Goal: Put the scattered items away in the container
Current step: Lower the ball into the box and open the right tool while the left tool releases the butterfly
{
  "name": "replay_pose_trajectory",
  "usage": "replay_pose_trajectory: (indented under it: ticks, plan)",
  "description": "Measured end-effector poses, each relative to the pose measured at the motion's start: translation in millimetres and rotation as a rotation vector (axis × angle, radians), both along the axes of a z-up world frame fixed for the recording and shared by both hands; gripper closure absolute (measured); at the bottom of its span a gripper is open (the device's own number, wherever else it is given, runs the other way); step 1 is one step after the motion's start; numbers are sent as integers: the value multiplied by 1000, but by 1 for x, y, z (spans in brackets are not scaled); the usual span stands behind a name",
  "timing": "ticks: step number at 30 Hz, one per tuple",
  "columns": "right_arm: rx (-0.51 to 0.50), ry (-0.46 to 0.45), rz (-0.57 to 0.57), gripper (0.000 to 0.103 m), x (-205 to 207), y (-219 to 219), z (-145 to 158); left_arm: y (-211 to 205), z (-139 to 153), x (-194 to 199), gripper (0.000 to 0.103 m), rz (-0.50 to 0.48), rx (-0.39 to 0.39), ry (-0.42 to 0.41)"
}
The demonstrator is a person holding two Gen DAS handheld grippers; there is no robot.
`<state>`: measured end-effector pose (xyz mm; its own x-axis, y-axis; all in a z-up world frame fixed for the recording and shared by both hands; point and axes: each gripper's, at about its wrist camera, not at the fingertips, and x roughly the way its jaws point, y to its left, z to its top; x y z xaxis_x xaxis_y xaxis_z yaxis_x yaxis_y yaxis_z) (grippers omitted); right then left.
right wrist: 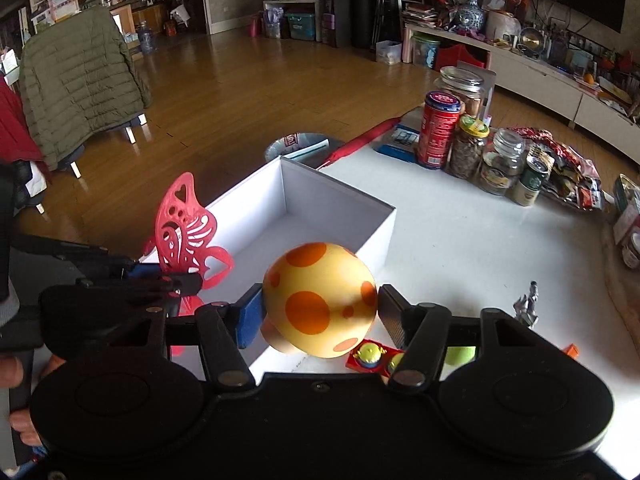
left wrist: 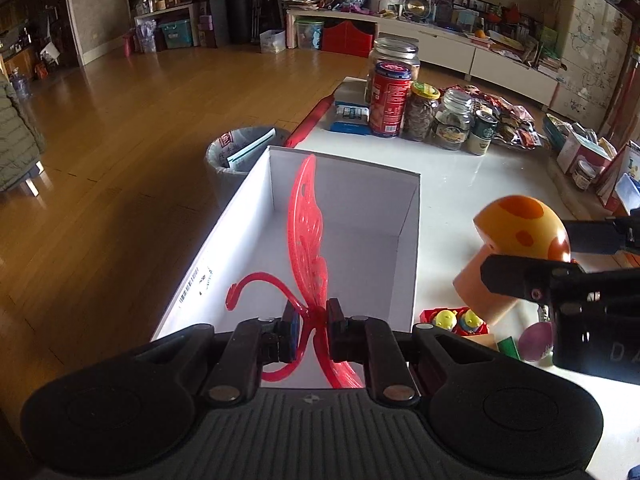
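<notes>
Box sits open; left tongs clamp the butterfly, right tongs clamp the mushroom.

Lighting: dim room, daylight entering from the right side. White table glares bright, blown out at the lower right in both views. White box walls bright, its interior evenly lit. Wooden floor carries soft sheen patches. Far shelves and corners dark, murky in detail. Distortion: strong fisheye bowing, black vignette at the corners. Focus: mushroom toy slightly soft; background grainy.
</notes>
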<state>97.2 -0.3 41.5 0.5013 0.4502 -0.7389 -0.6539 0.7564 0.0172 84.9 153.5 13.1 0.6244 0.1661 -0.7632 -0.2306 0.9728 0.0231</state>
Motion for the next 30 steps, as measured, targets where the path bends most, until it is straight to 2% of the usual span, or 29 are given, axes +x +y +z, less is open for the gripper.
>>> replay_pose_trajectory:
  ticks: [5, 9, 16, 20, 30]
  plan:
    - [-23, -5, 30, 44, 17, 26, -6, 11, -11, 6, 90, 43, -23, 10]
    - [-38, -9, 38, 44, 32, 42, -9, 16, -18, 4, 90, 72, -8, 8]
    - [-78, -5, 46, 44, 60, 61, -17, 19, -21, -5, 89, 88, -17, 12]
    - [-107, 20, 52, 44, 70, 69, -29, 23, -23, -2, 89, 105, -28, 18]
    - [-164, 113, 93, 44, 74, 88, -72, 26, -50, 19, 89, 124, -57, 83]
